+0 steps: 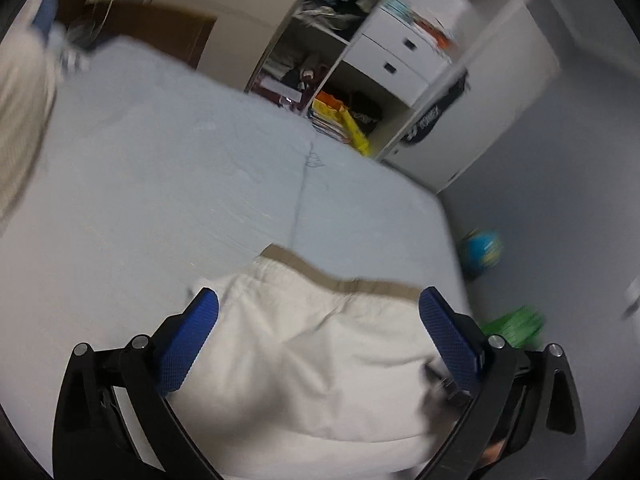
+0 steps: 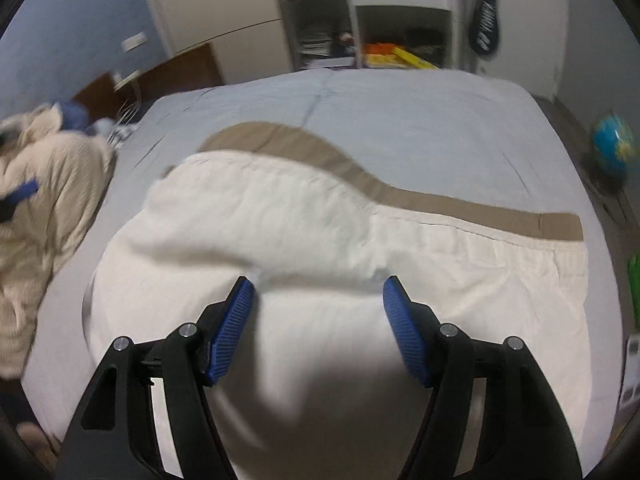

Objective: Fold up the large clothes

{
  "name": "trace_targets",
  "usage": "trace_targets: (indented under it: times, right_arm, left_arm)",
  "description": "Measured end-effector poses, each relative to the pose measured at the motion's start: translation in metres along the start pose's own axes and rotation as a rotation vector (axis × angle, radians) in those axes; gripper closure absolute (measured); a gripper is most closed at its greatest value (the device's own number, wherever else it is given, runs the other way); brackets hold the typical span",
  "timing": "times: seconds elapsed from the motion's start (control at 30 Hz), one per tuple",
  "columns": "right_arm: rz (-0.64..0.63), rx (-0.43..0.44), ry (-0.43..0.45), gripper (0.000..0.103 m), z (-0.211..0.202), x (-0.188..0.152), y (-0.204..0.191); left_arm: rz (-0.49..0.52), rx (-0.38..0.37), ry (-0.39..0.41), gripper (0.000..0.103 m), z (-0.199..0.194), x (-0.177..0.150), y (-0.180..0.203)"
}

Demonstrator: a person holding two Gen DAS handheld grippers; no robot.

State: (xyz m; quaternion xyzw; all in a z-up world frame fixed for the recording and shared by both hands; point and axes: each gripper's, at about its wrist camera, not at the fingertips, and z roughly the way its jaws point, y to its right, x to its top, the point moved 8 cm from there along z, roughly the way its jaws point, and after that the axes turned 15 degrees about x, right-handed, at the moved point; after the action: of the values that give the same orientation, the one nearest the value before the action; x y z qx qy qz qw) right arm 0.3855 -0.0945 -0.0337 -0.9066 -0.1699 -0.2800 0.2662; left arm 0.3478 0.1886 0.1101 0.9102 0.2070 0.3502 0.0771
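A large cream-white garment point(image 2: 320, 216) with a tan band point(image 2: 440, 204) along its far edge lies spread on the bed. In the left wrist view its right end point(image 1: 304, 352) and the tan band point(image 1: 360, 286) lie just below my left gripper point(image 1: 319, 295). That gripper is wide open, its blue pads point(image 1: 192, 344) clear of the cloth. My right gripper point(image 2: 318, 283) hovers over the middle of the garment, jaws apart and pads point(image 2: 234, 328) not pressing on the fabric. The near part of the cloth is blurred.
The bed point(image 2: 420, 120) has a pale blue sheet point(image 1: 160, 180). A cream knit garment point(image 2: 52, 200) is heaped at its left side. An open wardrobe point(image 1: 340, 60) stands beyond. A globe point(image 1: 484, 250) and something green point(image 1: 516, 322) sit on the floor past the bed's right edge.
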Motion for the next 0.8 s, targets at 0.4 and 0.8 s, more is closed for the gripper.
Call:
trace_targets:
  times: [0.4, 0.8]
  right_arm:
    - [0.01, -0.033, 0.005, 0.033, 0.005, 0.01, 0.026]
    - [-0.078, -0.124, -0.085, 0.026, 0.051, 0.006, 0.041]
  left_arm:
    - [0.505, 0.19, 0.019, 0.017, 0.074, -0.086, 0.125]
    - [0.507, 0.349, -0.17, 0.028, 0.177, -0.095, 0.117]
